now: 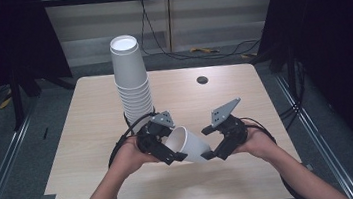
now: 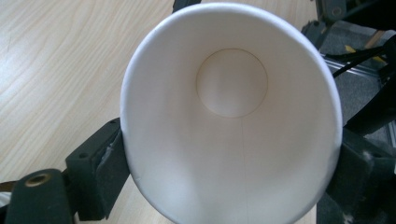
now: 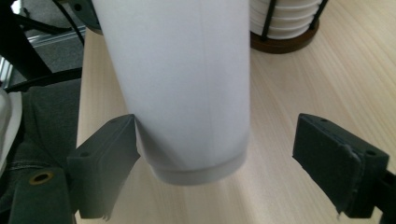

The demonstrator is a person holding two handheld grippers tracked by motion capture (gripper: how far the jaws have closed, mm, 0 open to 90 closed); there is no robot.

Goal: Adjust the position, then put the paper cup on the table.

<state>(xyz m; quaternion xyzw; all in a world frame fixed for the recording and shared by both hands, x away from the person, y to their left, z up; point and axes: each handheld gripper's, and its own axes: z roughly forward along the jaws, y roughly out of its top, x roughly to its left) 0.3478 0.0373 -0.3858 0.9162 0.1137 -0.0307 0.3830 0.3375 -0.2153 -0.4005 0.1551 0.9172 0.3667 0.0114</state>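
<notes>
paper cup (image 1: pixel 188 144) | clamped at rim by left gripper (image 1: pixel 167 151), handover | right gripper (image 1: pixel 214 152) spread wide, base freed | near cup stack (image 1: pixel 132 82)

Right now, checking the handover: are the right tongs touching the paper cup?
Cannot tell: in the right gripper view one pad meets the paper cup, the other stands clear of the right tongs.

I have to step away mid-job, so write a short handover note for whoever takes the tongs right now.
Left tongs: shut on the white paper cup, gripping near its rim, cup tilted above the light wooden table.
Right tongs: open around the cup's base; one pad touches it, the other stands clear.
Tall stack of white paper cups: upright in its wire holder at the table's back left.
Done: one cup separated and passed to the left tongs.
Left: probably set it down, then take the next cup.
</notes>
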